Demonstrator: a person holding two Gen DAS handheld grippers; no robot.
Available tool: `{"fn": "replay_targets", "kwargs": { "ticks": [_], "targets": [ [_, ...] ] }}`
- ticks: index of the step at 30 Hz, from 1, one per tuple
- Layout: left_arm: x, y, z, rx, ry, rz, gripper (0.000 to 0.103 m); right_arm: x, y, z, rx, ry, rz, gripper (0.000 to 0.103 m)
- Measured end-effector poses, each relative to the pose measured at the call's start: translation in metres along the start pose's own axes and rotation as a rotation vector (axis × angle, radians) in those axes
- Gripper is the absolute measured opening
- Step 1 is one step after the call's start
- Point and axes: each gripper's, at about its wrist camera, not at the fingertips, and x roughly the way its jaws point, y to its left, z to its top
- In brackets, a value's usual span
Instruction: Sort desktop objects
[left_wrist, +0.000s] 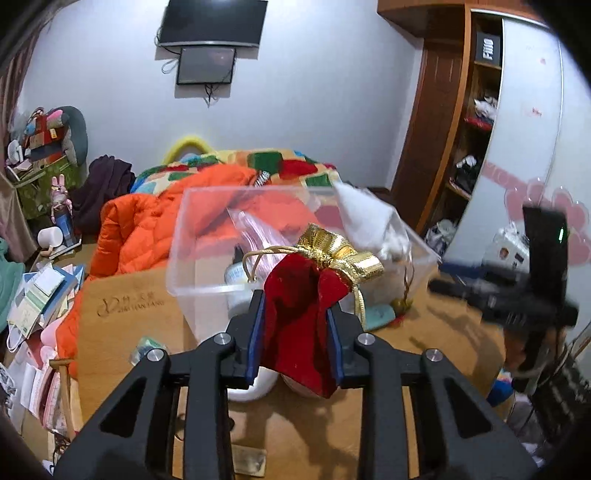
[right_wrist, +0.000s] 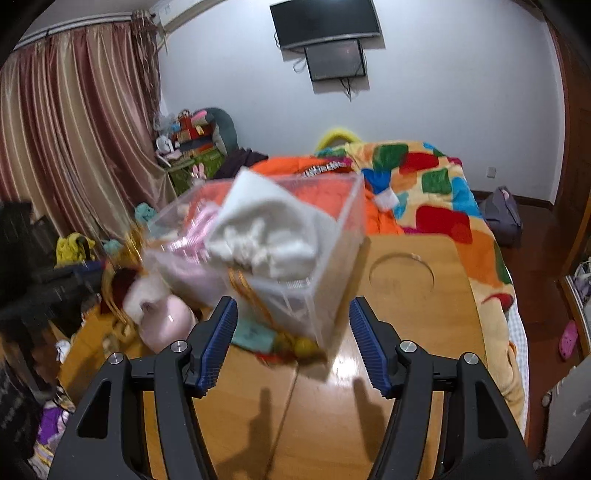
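My left gripper (left_wrist: 295, 332) is shut on a red velvet pouch (left_wrist: 301, 314) with a gold top and holds it above the wooden desk (left_wrist: 314, 424), just in front of a clear plastic box (left_wrist: 207, 273). The box holds a white cloth pouch (left_wrist: 369, 221) and a pink striped bag (left_wrist: 258, 236). In the right wrist view my right gripper (right_wrist: 293, 339) is open and empty, its jaws on either side of the near corner of the clear box (right_wrist: 332, 280). The white pouch (right_wrist: 269, 240) lies on top inside it. The right gripper also shows, blurred, in the left wrist view (left_wrist: 517, 295).
A pink and white round object (right_wrist: 166, 325) lies left of the box. A teal item (right_wrist: 255, 334) and red and yellow trinkets (right_wrist: 295, 349) lie at the box's base. A bed with an orange jacket (left_wrist: 147, 229) and a colourful blanket (right_wrist: 424, 192) stands behind the desk.
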Motion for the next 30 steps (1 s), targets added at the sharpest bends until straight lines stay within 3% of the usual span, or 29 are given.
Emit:
{"fn": "replay_targets", "kwargs": {
  "ticks": [6, 14, 21, 26, 30],
  "targets": [
    [0.005, 0.011, 0.028, -0.005, -0.036, 0.047, 0.029, 0.014, 0.001, -0.011, -0.016, 0.054, -0.003, 0.059],
    [0.039, 0.024, 0.049, 0.004, -0.005, 0.098, 0.029, 0.029, 0.002, -0.015, -0.025, 0.099, -0.026, 0.058],
    [0.068, 0.025, 0.054, 0.018, 0.045, 0.167, 0.032, 0.036, -0.002, -0.017, 0.029, 0.129, -0.035, 0.041],
    [0.070, 0.022, 0.054, 0.025, 0.039, 0.193, 0.061, 0.039, 0.000, -0.020, 0.040, 0.136, -0.040, 0.038],
    [0.061, 0.018, 0.053, 0.043, 0.015, 0.194, 0.068, 0.040, 0.001, -0.020, 0.070, 0.133, -0.049, 0.038]
  ]
}}
